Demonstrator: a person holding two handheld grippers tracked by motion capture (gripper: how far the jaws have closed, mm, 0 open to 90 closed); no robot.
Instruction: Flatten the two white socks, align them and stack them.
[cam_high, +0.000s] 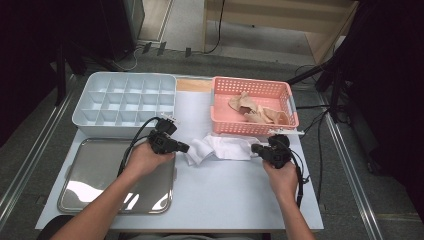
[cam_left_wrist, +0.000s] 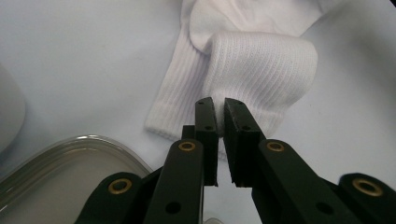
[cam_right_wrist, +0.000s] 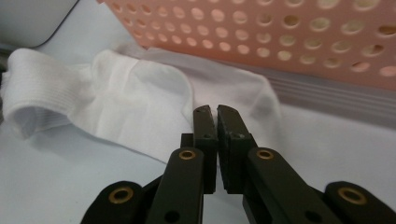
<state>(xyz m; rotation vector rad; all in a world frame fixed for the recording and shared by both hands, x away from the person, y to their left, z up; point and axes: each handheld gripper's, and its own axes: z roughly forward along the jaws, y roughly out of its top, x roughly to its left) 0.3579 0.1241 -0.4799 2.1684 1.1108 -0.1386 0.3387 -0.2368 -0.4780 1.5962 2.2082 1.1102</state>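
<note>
High view: beige socks (cam_high: 257, 114) in pink basket (cam_high: 220, 120), left gripper view: ribbed white sock (cam_left_wrist: 261, 65)

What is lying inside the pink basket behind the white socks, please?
Inside the pink basket lie crumpled beige socks. How many cannot be told, and the basket floor beneath them is covered.
</note>
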